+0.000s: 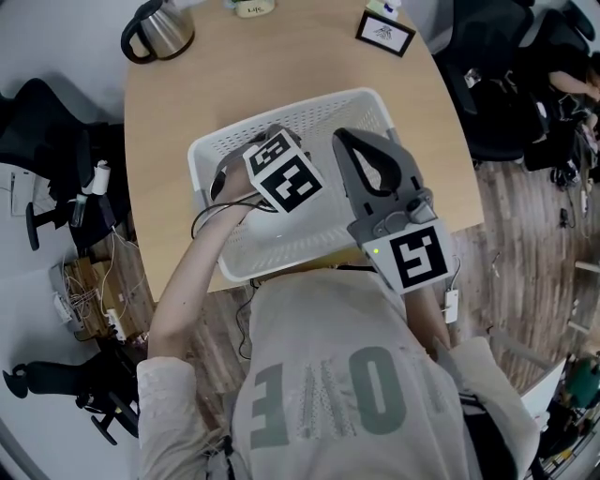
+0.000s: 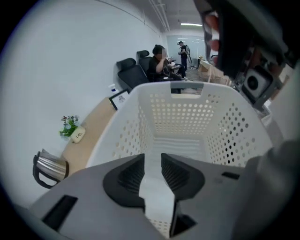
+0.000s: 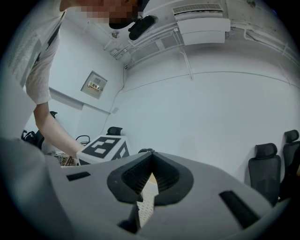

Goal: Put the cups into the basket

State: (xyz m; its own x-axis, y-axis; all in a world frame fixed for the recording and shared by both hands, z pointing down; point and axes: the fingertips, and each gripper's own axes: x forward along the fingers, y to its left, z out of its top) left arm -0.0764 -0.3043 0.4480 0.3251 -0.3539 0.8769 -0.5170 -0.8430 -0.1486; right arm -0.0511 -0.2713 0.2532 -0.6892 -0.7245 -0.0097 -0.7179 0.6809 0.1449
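Observation:
A white perforated basket (image 1: 202, 157) stands on the round wooden table (image 1: 169, 103). My left gripper (image 2: 153, 162) hangs above it and points steeply down into it. Its jaws stand apart with nothing between them, and the basket's bare floor (image 2: 180, 146) shows through the gap. Its marker cube (image 1: 284, 174) sits over the basket's middle. My right gripper (image 1: 350, 139) lies level over the basket's right side, fingertips touching, nothing held. In the right gripper view, the right gripper (image 3: 151, 170) faces a white wall. I see no cup in any view.
A steel kettle (image 1: 159, 28) stands at the table's far left, a framed sign (image 1: 384, 33) at the far right, a small flower pot (image 2: 71, 127) between them. Office chairs (image 1: 506, 84) surround the table. People sit in the room's far end (image 2: 159, 61).

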